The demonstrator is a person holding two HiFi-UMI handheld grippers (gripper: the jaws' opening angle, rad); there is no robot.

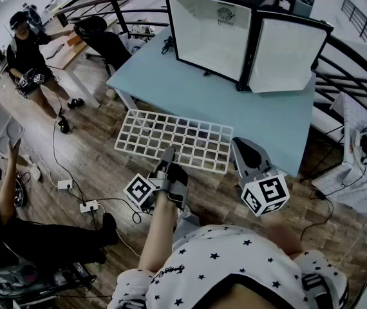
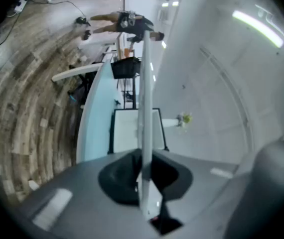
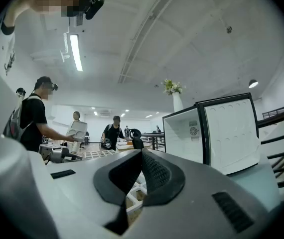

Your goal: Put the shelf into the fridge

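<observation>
A white grid shelf (image 1: 177,137) is laid across the front edge of the bench (image 1: 267,118), overhanging it. Its near side is clamped by the left hand-held gripper (image 1: 168,156). The right hand-held gripper (image 1: 237,144) is held with jaws together just beside the shelf's right end. An open fridge (image 1: 209,34) is stood at the far edge.

Bright ceiling light (image 3: 75,51); fisheye edges, perhaps blurred.
</observation>
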